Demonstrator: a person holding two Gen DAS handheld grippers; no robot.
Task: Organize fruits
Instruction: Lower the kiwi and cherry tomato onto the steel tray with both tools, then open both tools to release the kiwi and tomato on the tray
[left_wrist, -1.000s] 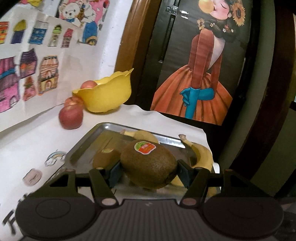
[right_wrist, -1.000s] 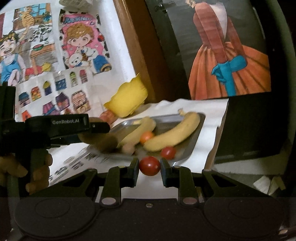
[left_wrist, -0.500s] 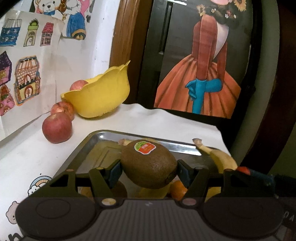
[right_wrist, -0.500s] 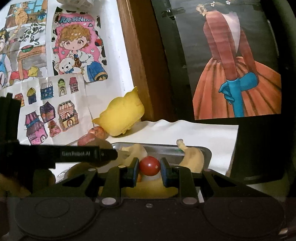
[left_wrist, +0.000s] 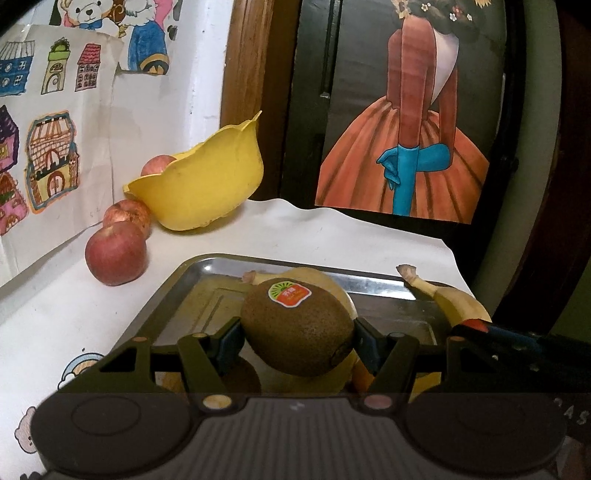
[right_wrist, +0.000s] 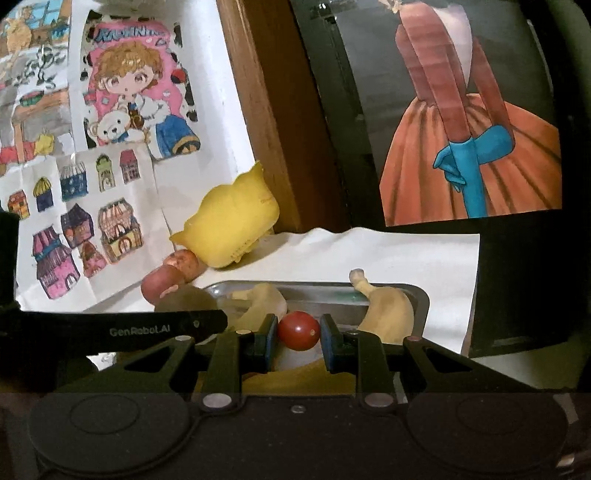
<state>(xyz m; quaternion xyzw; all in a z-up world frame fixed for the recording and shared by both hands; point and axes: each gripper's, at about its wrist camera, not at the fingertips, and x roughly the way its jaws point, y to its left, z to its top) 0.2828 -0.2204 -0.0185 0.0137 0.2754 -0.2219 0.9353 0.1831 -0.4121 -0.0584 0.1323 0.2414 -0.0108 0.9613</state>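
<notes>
My left gripper clamps the brown fuzzy kiwi crosswise, sticker up, above the metal tray; my level right gripper pinches a small red tomato over its near edge.

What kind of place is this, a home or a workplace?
Most likely a home: children's drawings taped to the wall, a painting of a woman in an orange dress against a door, and a white-covered table with a yellow fruit bowl.
</notes>
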